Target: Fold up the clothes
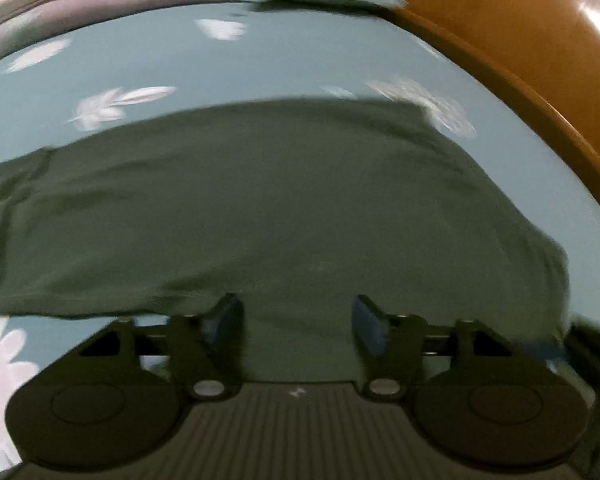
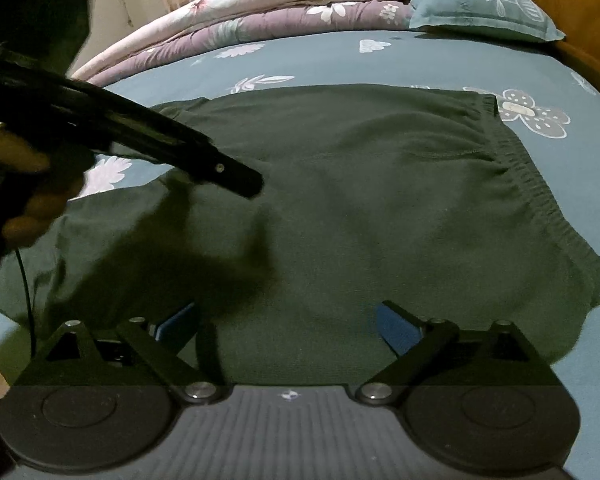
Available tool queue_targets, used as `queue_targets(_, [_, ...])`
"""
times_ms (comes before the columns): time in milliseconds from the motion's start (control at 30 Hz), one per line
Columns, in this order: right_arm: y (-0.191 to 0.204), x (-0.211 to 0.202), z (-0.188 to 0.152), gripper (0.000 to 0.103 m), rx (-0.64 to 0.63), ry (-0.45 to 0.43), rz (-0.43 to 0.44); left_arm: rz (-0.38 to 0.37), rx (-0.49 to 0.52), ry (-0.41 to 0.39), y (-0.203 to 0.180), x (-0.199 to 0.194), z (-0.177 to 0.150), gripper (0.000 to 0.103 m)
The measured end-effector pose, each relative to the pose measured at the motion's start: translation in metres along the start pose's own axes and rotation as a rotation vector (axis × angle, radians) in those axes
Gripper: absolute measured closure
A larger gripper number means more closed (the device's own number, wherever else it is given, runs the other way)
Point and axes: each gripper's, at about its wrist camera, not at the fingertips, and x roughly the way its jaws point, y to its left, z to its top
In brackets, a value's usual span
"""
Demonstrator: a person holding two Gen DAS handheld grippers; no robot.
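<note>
Both grippers, left gripper (image 1: 298,320) and right gripper (image 2: 288,322), spread wide, empty, over green shorts (image 2: 380,208) on bedsheet (image 2: 420,60).

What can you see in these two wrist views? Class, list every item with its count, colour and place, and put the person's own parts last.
Garment: one, dark green, spread flat on the bed, elastic waistband toward the right.
Bedsheet: one, teal with white flower and feather prints, under the garment.
Pillow: one, teal, at the far right corner of the bed.
Quilt: one folded stack, purple and pink floral, along the far edge.
Bed frame: one, orange-brown wood, right side.
Left claw: one, black with blue pads, open above the garment.
Right claw: one, black with blue pads, open over the garment's near edge.
</note>
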Motion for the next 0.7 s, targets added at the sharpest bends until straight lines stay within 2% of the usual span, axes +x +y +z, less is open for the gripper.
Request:
queue_targets(100, [-0.004, -0.008, -0.001, 0.005, 0.022, -0.01, 0.004, -0.063, -0.033, -0.051, 0.004, -0.019, 0.007, 0.043])
queue_targets(200, [-0.014, -0.018, 0.006, 0.005, 0.06, -0.055, 0.011, -0.12, 0.033, -0.074, -0.009, -0.036, 0.006, 0.036])
queue_targets(267, [-0.02, -0.02, 0.015, 0.004, 0.052, -0.095, -0.016, -0.193, 0.045, -0.042, -0.018, -0.033, 0.003, 0.034])
queue_targets(333, [-0.025, -0.016, 0.022, 0.004, 0.039, -0.111, -0.052, -0.201, 0.052, 0.004, -0.023, -0.019, -0.005, 0.032])
queue_targets(467, [-0.04, -0.001, 0.023, 0.004, 0.043, -0.072, -0.125, -0.108, 0.027, 0.081, -0.015, 0.007, -0.017, 0.033])
queue_targets(500, [-0.045, 0.001, 0.019, 0.004, 0.049, -0.051, -0.156, -0.123, 0.015, 0.066, -0.012, 0.006, -0.018, 0.033])
queue_targets(700, [-0.057, -0.014, -0.004, 0.003, -0.018, -0.05, -0.176, -0.151, -0.022, 0.065, -0.007, 0.005, -0.018, 0.033])
